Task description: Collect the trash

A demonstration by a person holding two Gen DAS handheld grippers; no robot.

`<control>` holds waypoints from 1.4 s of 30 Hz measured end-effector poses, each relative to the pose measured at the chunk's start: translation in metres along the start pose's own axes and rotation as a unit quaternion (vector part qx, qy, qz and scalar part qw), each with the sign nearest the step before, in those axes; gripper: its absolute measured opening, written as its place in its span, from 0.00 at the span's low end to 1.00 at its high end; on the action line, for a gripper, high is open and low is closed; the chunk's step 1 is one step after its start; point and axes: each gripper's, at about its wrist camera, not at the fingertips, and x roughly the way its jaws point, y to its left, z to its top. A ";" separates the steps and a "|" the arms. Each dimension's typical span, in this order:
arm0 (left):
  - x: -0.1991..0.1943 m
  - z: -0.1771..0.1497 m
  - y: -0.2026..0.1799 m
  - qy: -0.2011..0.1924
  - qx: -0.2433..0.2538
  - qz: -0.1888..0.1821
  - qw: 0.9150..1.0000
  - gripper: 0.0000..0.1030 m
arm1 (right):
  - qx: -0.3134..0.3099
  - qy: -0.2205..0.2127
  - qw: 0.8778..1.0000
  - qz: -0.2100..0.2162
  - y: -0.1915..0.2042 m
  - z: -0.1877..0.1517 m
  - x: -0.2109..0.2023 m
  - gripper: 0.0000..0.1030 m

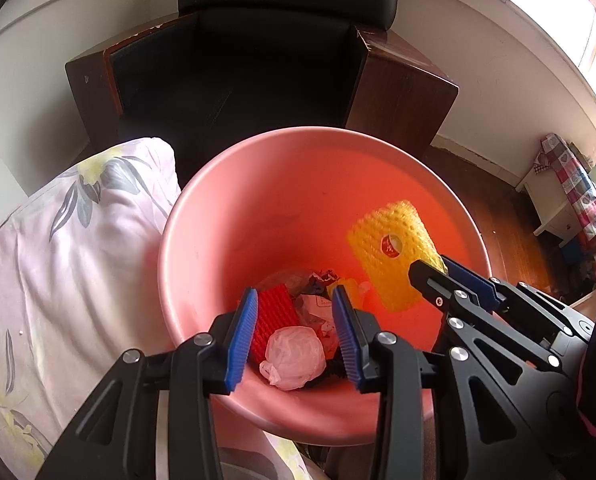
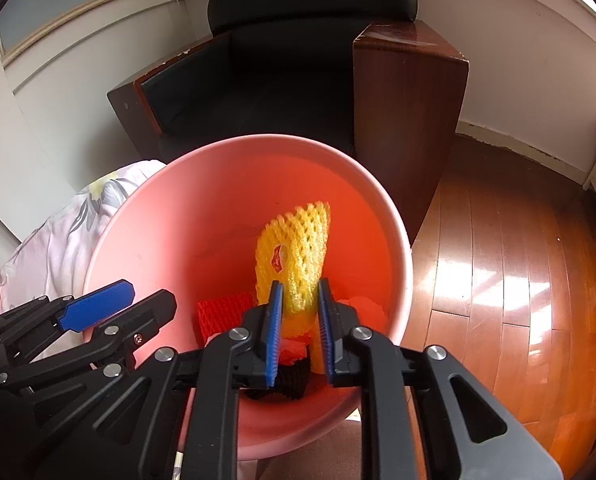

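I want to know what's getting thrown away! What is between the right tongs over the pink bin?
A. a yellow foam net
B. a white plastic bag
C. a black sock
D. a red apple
A: the yellow foam net sticks up from between the right tongs above the pink bin.

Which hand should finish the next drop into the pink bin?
Right. Its tool has the yellow foam net between its pads over the pink bin. The left tool stands open and empty above it.
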 end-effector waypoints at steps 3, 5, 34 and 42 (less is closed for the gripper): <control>-0.003 -0.001 0.001 -0.001 -0.001 0.002 1.000 0.40 | 0.001 -0.001 1.000 0.001 0.000 -0.001 -0.003 0.23; -0.004 -0.001 0.002 -0.002 -0.001 0.002 1.000 0.40 | 0.002 -0.001 1.000 0.002 -0.001 -0.001 -0.004 0.25; -0.065 -0.039 0.012 -0.030 -0.017 0.019 0.999 0.40 | -0.011 -0.013 1.000 0.022 0.020 -0.026 -0.047 0.28; -0.085 -0.055 0.022 -0.053 -0.029 0.034 0.998 0.40 | -0.007 -0.042 0.998 0.050 0.031 -0.039 -0.065 0.28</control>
